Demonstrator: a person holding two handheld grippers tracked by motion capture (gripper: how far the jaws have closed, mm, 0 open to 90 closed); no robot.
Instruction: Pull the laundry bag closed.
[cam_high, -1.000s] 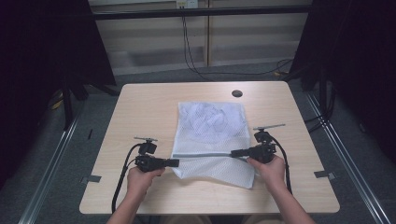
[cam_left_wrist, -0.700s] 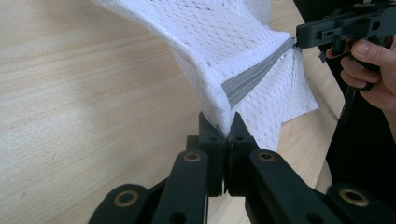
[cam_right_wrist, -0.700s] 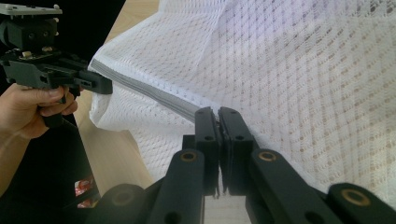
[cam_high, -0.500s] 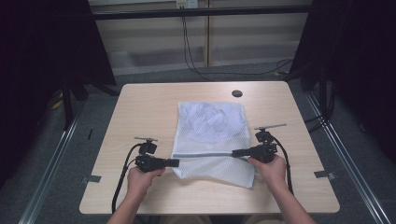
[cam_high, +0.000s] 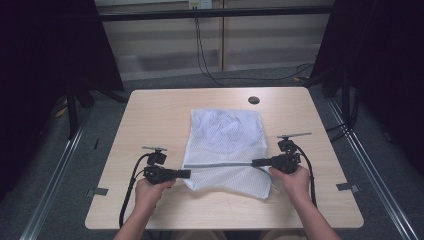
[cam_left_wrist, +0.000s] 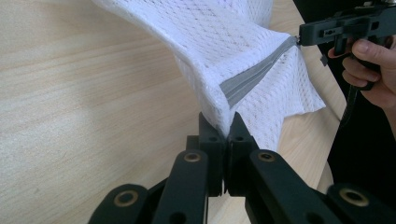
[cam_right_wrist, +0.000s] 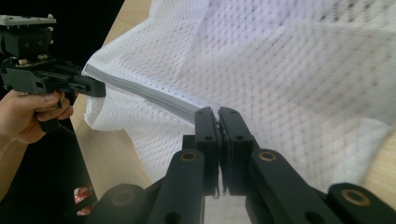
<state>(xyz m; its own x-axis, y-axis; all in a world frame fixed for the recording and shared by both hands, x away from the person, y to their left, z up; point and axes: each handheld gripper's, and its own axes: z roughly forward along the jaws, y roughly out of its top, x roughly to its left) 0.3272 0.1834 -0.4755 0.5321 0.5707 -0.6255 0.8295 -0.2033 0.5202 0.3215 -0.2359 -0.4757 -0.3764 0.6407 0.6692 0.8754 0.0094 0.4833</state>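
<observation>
white mesh bag (cam_high: 225, 145) on table (cam_high: 150, 115); both tongs clamp its grey zipper (cam_high: 220, 164) ends

Almost nothing differs across the second. In the high view, the right gripper (cam_high: 256, 162), at the centre-right of the frame, has edged very slightly toward the right, drawing the grey zipper (cam_high: 220, 164) of the mesh bag (cam_high: 227, 135) a touch tauter.

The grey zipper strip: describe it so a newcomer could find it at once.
On the light wooden table lies a white mesh laundry bag. Across its near part runs the grey zipper strip, stretched between the left gripper and right gripper: the only solid grey band on netted fabric.
</observation>
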